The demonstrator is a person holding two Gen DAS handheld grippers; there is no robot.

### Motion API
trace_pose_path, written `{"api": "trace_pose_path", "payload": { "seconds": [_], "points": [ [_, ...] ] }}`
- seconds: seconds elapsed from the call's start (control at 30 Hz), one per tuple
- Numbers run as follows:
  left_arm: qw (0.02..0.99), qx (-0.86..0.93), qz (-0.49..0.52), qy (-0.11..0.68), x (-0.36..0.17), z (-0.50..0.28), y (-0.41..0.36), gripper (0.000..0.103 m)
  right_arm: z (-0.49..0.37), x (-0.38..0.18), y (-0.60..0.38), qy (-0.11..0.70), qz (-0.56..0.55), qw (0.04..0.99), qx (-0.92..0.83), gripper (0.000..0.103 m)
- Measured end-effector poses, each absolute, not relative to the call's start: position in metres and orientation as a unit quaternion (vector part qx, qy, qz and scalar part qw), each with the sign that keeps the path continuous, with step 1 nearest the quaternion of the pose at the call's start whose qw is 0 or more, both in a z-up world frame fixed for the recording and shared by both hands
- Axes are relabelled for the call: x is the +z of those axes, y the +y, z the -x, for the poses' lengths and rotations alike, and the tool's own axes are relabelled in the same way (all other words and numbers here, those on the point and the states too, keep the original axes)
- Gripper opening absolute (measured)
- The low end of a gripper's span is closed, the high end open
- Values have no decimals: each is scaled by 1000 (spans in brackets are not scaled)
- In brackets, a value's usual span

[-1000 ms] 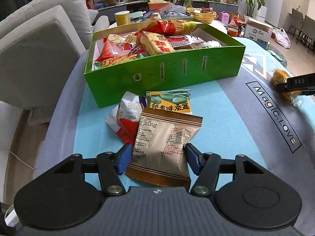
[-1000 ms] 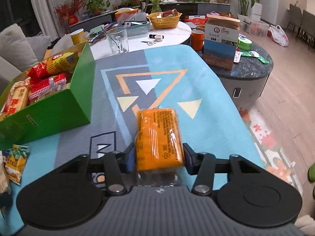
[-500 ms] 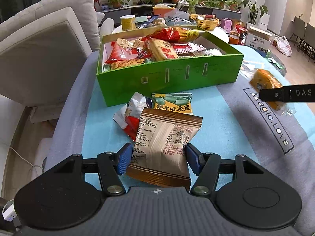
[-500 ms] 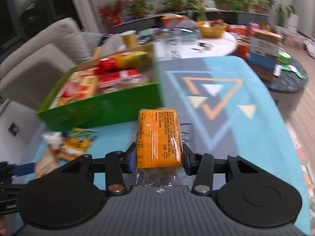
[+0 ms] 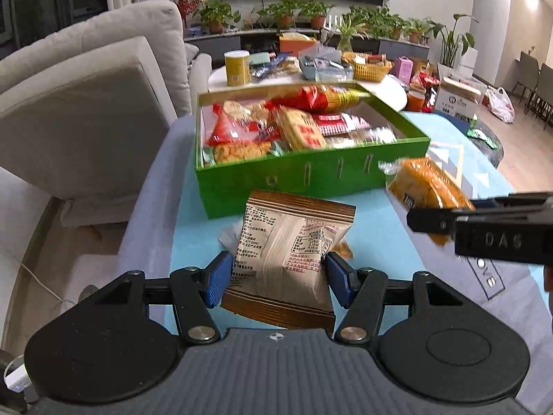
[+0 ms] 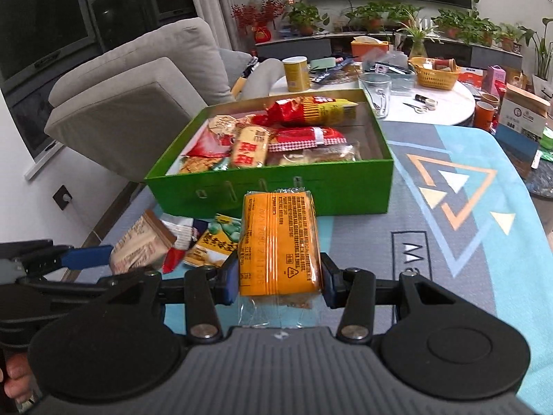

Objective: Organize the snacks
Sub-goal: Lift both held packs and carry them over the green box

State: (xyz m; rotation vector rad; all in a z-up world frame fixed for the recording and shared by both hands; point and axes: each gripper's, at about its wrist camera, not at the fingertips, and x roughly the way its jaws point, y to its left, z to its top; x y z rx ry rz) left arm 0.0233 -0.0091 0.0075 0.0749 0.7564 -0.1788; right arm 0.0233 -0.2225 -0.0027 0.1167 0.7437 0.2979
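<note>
We carry two snacks at once toward the green box (image 6: 276, 190), which lies ahead of both sets of fingers and is already well stocked with red, yellow and orange packets; its right-hand part shows bare floor. The orange bar packet (image 6: 280, 242) sits clamped between the blue pads of the right gripper (image 6: 279, 276), jaws narrowed onto its sides, its clear sealed end trailing back toward the camera. The brown-and-cream sachet (image 5: 290, 242), printed side up with dark bands at both ends, is pinched at its lower half by the left gripper (image 5: 276, 275), its top edge reaching toward the box's near wall. Beyond the left fingertips, between them and the box, a green-and-yellow pea packet (image 6: 216, 242) and a red-and-white packet (image 6: 179, 242) lie on the blue tablecloth (image 6: 449, 259). By our reckoning the job is mostly done: two packets in transit, at least two on the cloth to collect.
</note>
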Motion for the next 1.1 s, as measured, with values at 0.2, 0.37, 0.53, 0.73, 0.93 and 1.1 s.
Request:
{"api": "trace_pose_path", "payload": {
  "seconds": [0.2,0.37,0.53,0.73,0.93,1.1],
  "points": [
    [932,-81,-27,353,23,-37,-7,56,-34,8,-224,350,-69,924,136,55],
    [938,-78,-38,336,37,-54,-13,56,-50,24,-225,331,-80,932,124,55],
    [942,-71,-38,326,48,-75,-16,56,-72,37,-223,319,-87,937,114,55],
    [945,-64,-33,320,57,-101,-19,56,-96,45,-221,311,-102,938,113,55],
    [945,-53,-28,322,60,-130,-19,56,-116,41,-218,314,-113,936,117,55],
    [943,-54,-15,329,50,-149,-16,56,-131,32,-214,325,-119,930,120,55]
  ]
}}
